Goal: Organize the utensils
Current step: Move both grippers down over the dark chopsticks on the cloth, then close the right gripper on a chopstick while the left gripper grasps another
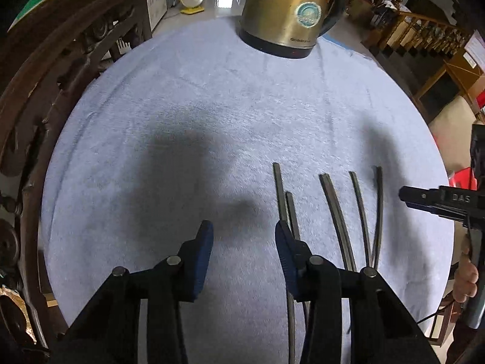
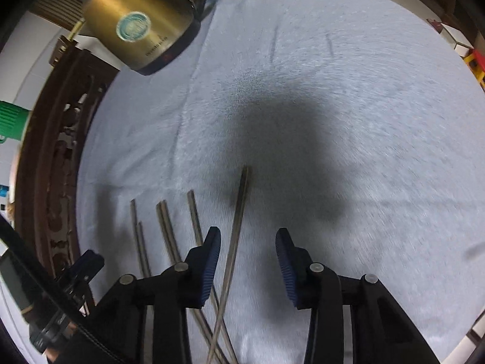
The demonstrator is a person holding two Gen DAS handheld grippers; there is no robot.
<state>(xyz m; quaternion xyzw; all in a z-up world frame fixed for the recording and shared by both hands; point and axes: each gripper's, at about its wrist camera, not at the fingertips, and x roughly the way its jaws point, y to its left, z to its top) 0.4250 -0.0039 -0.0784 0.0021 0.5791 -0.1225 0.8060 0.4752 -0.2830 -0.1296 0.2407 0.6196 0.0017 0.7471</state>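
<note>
While angled steeply down over chopsticks [image 1: 336, 212] — both hand-held grippers [image 1: 244, 242] [image 2: 248, 242] agape, nothing grasped.

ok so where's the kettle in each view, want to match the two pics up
Left wrist view: the kettle stands at top centre, at the far end of the blue towel.
Right wrist view: the kettle sits in the top left corner, tilted by the lens.
Shared landmark: the round green sticker on its side.
</note>
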